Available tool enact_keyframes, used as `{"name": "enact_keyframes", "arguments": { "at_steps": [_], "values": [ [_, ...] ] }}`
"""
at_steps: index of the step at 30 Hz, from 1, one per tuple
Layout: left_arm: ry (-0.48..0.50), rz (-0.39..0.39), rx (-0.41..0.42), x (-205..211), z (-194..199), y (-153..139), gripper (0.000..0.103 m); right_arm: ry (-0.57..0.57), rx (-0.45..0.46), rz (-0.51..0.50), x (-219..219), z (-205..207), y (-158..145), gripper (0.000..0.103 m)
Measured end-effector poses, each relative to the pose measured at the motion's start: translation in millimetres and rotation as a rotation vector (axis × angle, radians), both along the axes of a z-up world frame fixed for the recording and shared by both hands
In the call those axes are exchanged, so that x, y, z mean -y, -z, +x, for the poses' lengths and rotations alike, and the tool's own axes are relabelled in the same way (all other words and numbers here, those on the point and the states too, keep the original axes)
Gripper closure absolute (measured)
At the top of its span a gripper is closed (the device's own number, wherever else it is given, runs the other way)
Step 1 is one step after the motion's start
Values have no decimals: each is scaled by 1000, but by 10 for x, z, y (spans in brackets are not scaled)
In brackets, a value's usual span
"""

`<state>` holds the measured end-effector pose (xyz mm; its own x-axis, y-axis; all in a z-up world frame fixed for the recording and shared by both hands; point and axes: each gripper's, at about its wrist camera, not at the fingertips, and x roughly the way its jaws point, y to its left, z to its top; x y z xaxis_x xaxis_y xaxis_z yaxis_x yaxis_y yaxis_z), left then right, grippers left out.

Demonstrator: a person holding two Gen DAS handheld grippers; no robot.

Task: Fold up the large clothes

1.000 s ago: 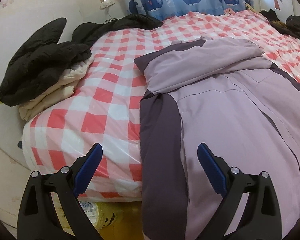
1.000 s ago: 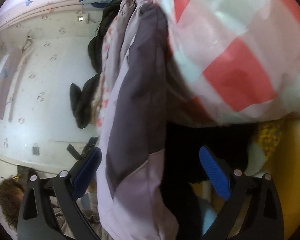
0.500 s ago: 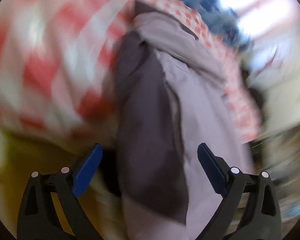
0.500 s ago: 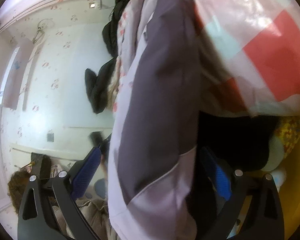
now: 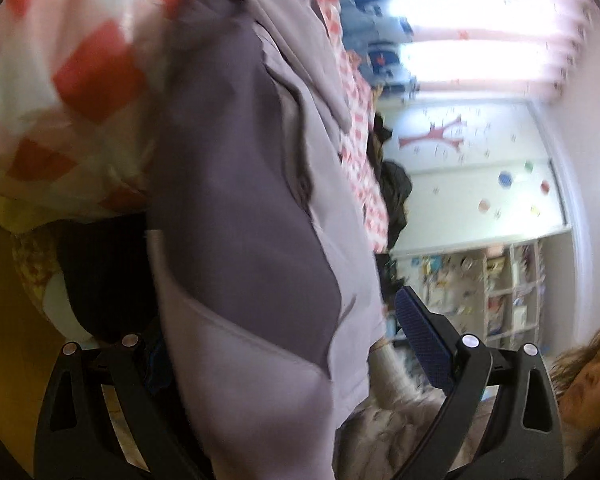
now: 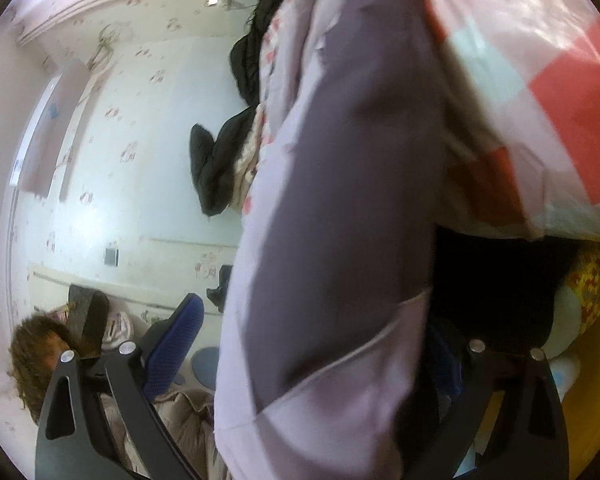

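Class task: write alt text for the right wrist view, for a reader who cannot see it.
A lilac and dark purple jacket hangs off the bed edge between the open fingers of the right tool. The red-checked bedcover fills the upper right, with a black coat on the bed's far edge.

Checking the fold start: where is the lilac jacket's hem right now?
In both wrist views the lilac-and-purple jacket hangs over the edge of the red-checked bed, its hem between each hand-held gripper's fingers.

A child's bedroom at home: a bed with red-and-white checked plastic-covered bedding (image 5: 80, 80), whale-print blue curtains (image 5: 376, 52), a red tree wall decal (image 5: 432, 136), cluttered white shelves (image 5: 496, 292).
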<state>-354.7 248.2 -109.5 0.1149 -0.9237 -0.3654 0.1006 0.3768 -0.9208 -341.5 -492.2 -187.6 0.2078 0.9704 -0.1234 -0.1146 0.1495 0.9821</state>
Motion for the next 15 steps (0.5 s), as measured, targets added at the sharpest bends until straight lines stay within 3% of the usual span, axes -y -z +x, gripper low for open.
{"name": "enact_keyframes", "arguments": {
  "at_steps": [3, 5, 8, 11, 14, 15],
  "values": [
    [2, 44, 46, 43, -22, -84, 12, -15, 32, -33, -19, -46, -90, 33],
    [-5, 66, 64, 54, -23, -121, 36, -19, 33, -37, 4, -62, -96, 41],
    [4, 91, 53, 64, -20, -88, 48, -35, 10, -29, 20, -93, -43, 43],
    [8, 75, 63, 32, -15, -75, 53, -44, -7, -12, 18, -123, 33, 43],
    [8, 72, 73, 47, 13, -64, 64, -10, 42, 7, 20, -156, -39, 43],
    [6, 82, 80, 55, 12, -90, 65, 16, 78, 19, 33, -181, -118, 48]
  ]
}}
